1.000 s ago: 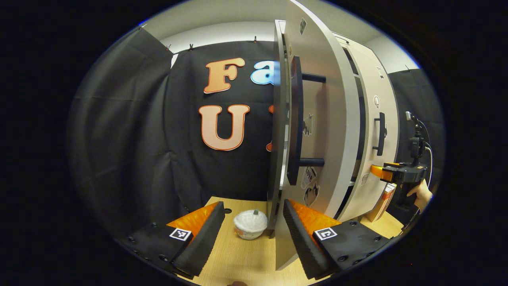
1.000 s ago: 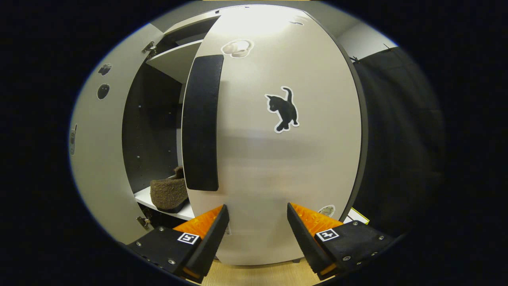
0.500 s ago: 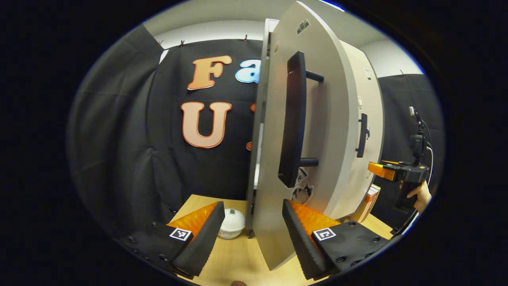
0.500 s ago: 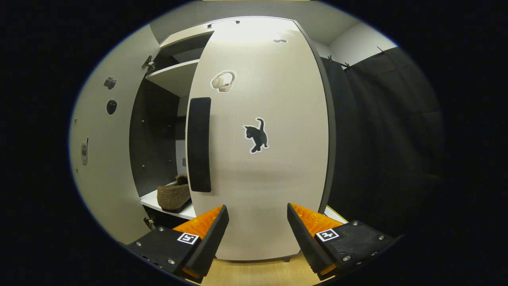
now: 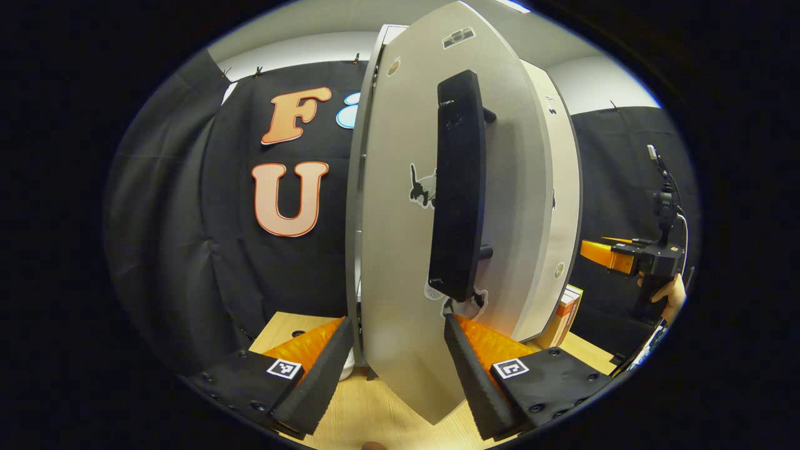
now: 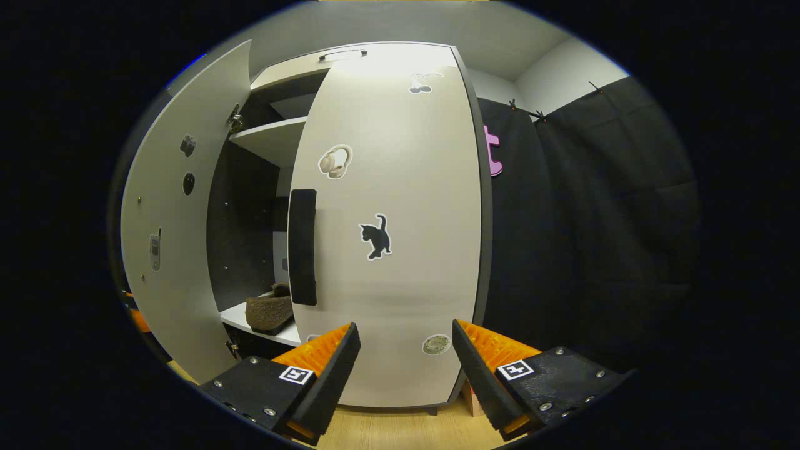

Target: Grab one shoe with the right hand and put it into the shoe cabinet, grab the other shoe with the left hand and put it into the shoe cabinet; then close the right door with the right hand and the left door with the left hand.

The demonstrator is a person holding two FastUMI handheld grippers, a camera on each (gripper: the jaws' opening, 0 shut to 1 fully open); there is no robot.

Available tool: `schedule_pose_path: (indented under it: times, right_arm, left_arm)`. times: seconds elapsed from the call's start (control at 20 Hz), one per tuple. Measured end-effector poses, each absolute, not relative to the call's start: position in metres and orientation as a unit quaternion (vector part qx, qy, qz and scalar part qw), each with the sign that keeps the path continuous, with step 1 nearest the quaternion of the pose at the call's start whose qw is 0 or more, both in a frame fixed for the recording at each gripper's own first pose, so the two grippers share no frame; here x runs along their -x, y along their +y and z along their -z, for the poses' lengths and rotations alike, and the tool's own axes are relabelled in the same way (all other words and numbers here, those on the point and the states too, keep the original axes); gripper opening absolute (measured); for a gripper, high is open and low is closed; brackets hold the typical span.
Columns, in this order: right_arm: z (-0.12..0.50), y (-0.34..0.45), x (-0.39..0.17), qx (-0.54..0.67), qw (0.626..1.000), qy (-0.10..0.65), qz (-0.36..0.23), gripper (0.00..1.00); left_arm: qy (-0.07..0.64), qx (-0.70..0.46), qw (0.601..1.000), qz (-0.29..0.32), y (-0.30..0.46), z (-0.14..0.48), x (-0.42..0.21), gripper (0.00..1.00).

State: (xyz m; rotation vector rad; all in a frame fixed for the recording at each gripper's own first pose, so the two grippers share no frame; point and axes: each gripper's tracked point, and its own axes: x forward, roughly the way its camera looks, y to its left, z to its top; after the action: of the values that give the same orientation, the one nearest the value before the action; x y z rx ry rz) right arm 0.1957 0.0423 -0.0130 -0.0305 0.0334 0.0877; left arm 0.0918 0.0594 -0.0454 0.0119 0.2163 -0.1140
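Left door [image 5: 400, 262] ajar, right door [image 6: 400, 250] closed (shoe [image 6: 269, 312] inside)

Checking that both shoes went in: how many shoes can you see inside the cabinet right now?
1. A brown fuzzy shoe lies on the low white shelf, seen through the gap between the open left door and the right door. A second may be hidden behind the right door.

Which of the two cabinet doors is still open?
The left door, swung wide and showing a shoe on the shelf. The right door, with the cat sticker, looks shut.
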Motion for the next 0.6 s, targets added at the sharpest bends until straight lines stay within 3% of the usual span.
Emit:
schedule_pose_path:
  times: [0.35, 0.4, 0.6]
  right_arm:
    - [0.009, 0.008, -0.186, 0.011, 1.000, 0.010, -0.018, 0.92]
    - [0.009, 0.002, -0.184, 0.009, 1.000, 0.009, -0.013, 0.92]
    - [0.007, -0.014, -0.182, 0.005, 1.000, 0.006, 0.002, 0.91]
  left_arm:
    - [0.104, -0.013, 0.992, 0.065, 0.027, 0.058, -0.134, 0.94]
    - [0.104, -0.013, 0.992, 0.071, 0.017, 0.062, -0.143, 0.99]
    - [0.105, -0.018, 0.992, 0.069, -0.001, 0.070, -0.175, 0.98]
